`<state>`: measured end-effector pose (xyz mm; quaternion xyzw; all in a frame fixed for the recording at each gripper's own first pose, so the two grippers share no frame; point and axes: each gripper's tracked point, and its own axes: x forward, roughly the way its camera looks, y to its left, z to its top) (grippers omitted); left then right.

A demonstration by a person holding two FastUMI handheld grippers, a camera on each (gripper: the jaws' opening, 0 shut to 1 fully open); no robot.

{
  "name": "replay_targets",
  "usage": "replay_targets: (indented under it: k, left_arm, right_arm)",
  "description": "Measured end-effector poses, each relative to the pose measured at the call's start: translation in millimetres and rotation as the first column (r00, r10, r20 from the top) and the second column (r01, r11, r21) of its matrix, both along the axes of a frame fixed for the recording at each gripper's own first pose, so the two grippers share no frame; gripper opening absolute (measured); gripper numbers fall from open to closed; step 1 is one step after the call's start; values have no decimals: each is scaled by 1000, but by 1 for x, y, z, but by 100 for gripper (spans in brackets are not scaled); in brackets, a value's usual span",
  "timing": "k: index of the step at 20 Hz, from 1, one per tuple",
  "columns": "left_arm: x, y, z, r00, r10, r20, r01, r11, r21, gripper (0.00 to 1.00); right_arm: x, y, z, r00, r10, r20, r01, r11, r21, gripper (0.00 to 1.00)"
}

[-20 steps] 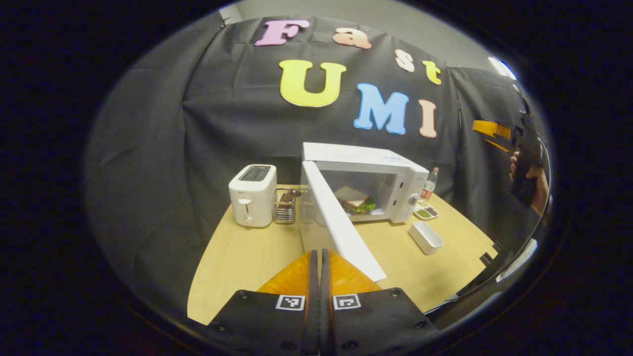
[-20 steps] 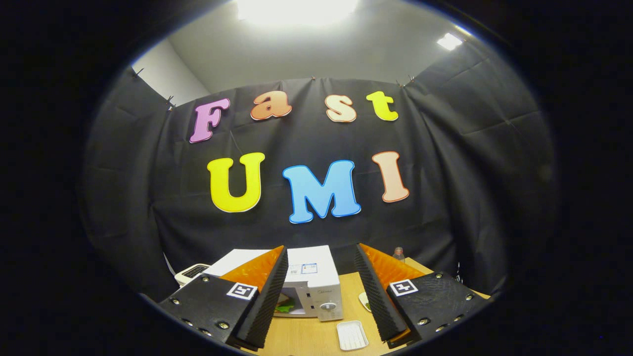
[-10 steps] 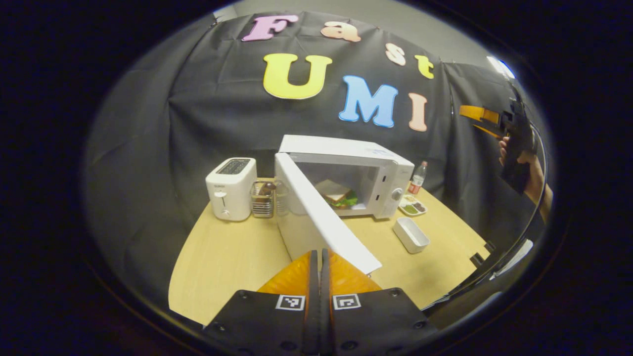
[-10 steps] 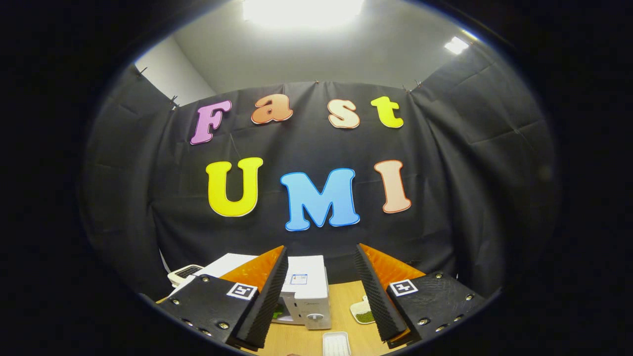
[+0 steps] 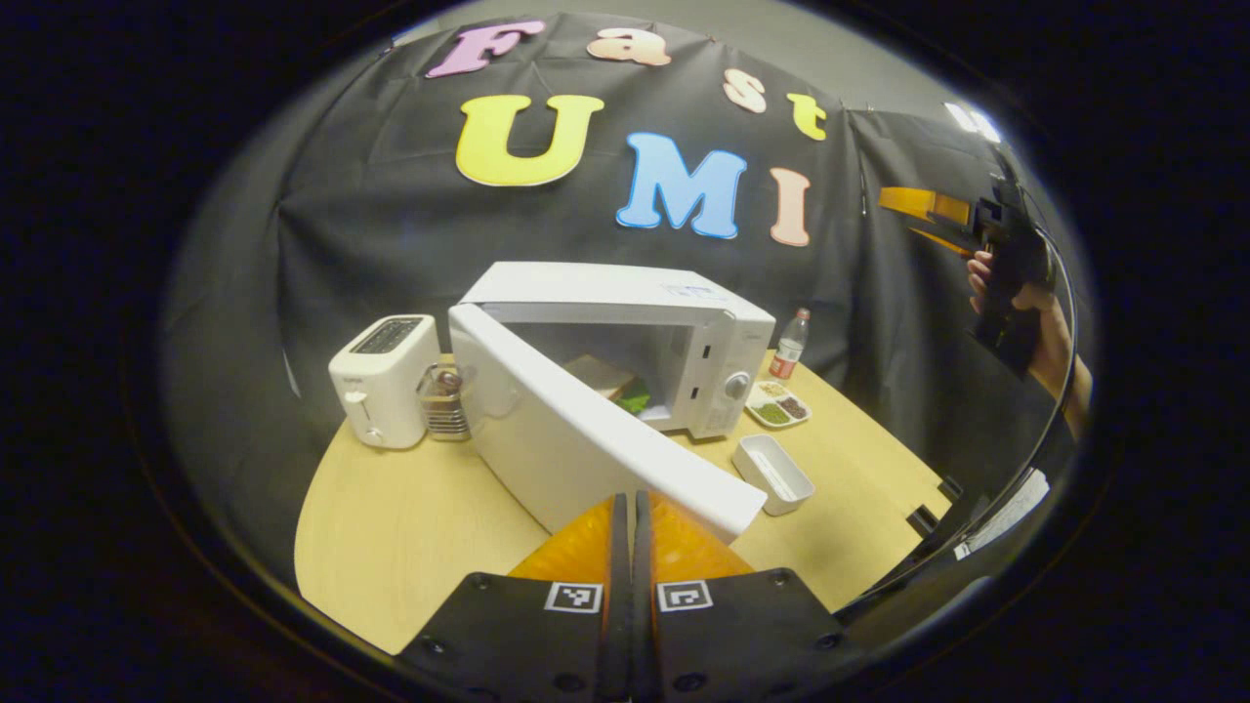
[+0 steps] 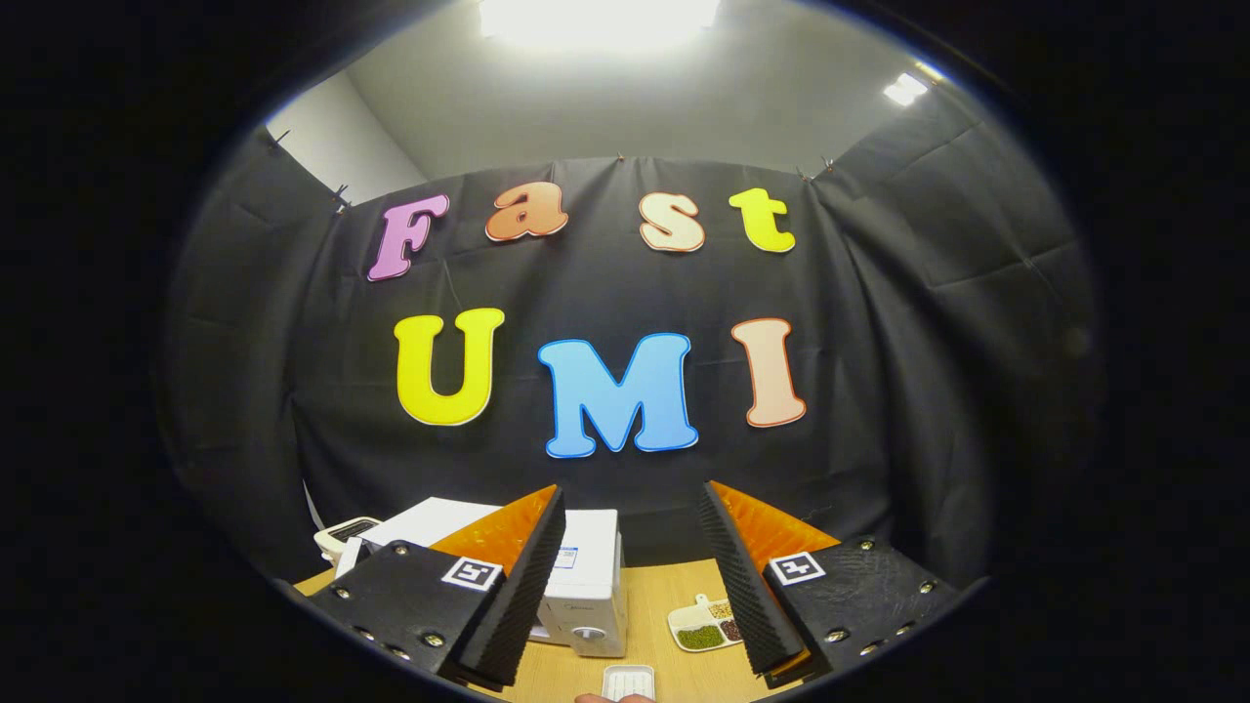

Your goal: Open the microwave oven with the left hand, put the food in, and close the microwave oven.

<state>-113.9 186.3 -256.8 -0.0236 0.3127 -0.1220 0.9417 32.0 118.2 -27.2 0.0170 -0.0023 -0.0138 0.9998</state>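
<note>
On the pale wooden tabletop (image 5: 410,527), the white box-shaped microwave oven (image 5: 625,322) sits at the far middle with its white door (image 5: 586,439) hanging partly open, and over the last second that door has swung from edge-on towards the cavity, so more of its flat outer face now shows. The left gripper (image 5: 632,517), fingers pressed together and holding nothing, sits right at the door's near free edge and seems to be pushing it. The food, a sandwich with green leaves (image 5: 613,386), lies inside the cavity, now half hidden behind the door. The right gripper (image 6: 630,557) is held up on the right, fingers spread and empty. Judging by this, placing is done and only the closing push remains.
</note>
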Motion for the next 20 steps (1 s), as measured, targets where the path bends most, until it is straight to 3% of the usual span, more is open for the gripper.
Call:
replay_targets:
  k: [10, 20]
  left_arm:
    - [70, -70, -19, 998, -67, 4, 68, 997, -36, 6]
    - [123, -108, -27, 995, -99, 23, 100, 994, -43, 7]
  right_arm:
    - [17, -48, -15, 998, -38, -41, 38, 999, 17, 85]
    - [18, -87, -28, 995, -74, -69, 75, 997, 11, 85]
